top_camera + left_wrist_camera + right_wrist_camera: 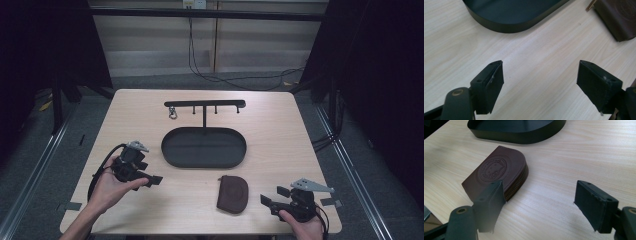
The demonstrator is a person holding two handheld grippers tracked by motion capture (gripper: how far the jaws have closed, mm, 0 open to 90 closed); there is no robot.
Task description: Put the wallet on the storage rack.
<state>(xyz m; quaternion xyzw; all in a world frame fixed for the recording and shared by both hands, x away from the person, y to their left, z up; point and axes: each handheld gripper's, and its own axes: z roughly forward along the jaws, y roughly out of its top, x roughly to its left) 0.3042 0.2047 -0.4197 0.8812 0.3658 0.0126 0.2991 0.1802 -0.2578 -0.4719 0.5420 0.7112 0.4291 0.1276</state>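
My right tool waits open near the brown zip pouch; left tool open, empty, over the counter.

Dim, dark-edged high view; both gripper views brighter, sharp, softly shadowed.

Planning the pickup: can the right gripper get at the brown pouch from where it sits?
Probably yes: the right gripper has open jaws facing the brown pouch, which lies flat on the table with only bare wood between.
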